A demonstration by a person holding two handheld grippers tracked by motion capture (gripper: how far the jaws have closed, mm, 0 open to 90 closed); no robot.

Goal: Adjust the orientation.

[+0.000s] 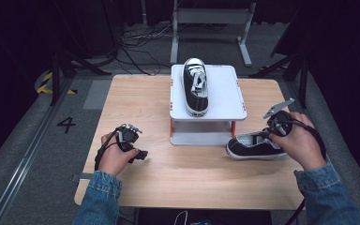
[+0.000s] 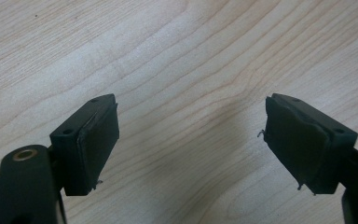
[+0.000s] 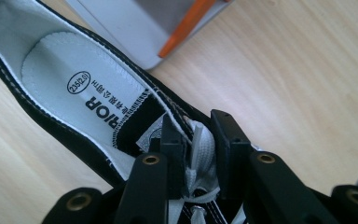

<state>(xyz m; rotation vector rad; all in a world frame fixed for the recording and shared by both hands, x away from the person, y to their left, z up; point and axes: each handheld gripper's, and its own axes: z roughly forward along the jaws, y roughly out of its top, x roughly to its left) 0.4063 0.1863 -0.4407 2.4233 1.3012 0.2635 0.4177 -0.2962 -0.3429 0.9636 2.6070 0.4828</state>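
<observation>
R jaws clamped on sneaker point(image 3: 98, 93) tongue

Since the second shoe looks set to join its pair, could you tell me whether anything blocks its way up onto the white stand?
Nothing visible does. The right gripper grips the shoe on the table beside the white stand, whose right half is bare next to the other shoe.

From above, the high view looks forward and down over the bench point(image 1: 178, 178), while both claw views hover close above that same wooden top.

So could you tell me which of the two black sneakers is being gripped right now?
The sneaker on the table, beside the white stand; the right gripper is shut on its laces. The other sneaker sits untouched atop the stand.
</observation>
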